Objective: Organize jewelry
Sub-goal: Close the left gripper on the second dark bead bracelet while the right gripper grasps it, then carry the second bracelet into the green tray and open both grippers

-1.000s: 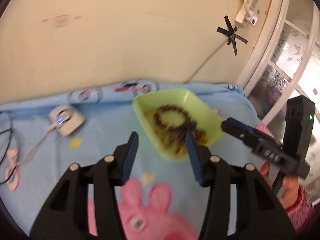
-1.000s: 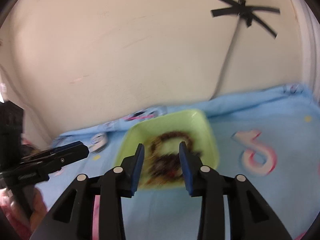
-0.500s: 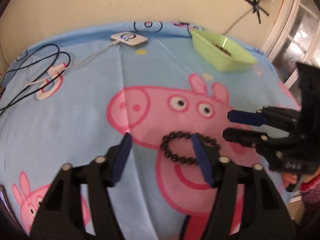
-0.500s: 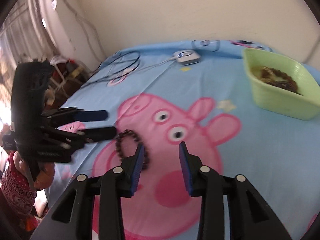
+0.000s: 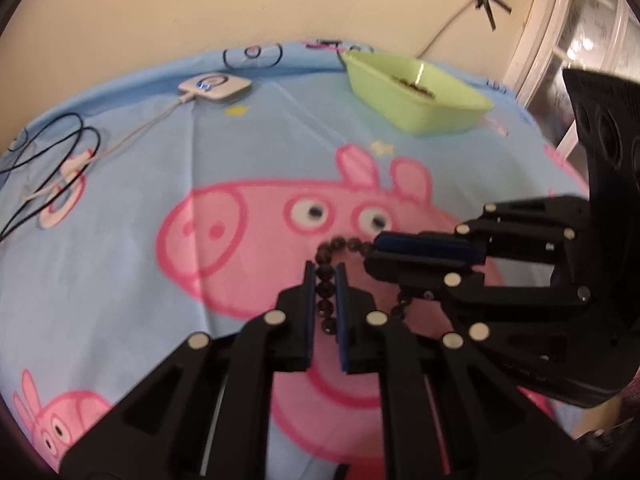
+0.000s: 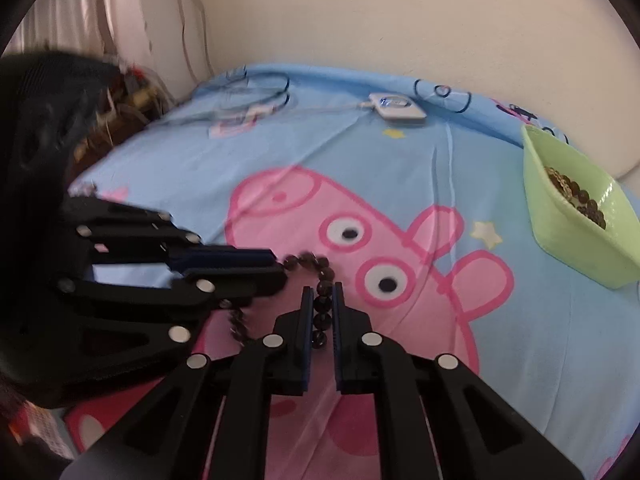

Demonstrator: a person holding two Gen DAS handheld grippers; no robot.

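Observation:
A dark beaded bracelet [image 5: 325, 280] lies on the pink pig print of the blue sheet. My left gripper [image 5: 325, 276] is shut on one side of it. My right gripper [image 6: 320, 296] is shut on the other side of the bracelet [image 6: 322, 280]. In the left wrist view the right gripper [image 5: 380, 252] comes in from the right. In the right wrist view the left gripper [image 6: 280, 268] comes in from the left. A light green bowl [image 5: 452, 120] holding more beaded jewelry stands at the far right of the bed; it also shows in the right wrist view [image 6: 560, 232].
A white charger puck [image 5: 216, 86] with its cable lies at the far side of the sheet, also in the right wrist view [image 6: 396, 108]. Black cables [image 5: 48, 148] loop at the far left. A wall is behind; a window frame [image 5: 560, 40] is at the right.
Both grippers have moved down from the bowl to the bracelet on the sheet and closed on it from opposite sides; half a second ago both were open around it.

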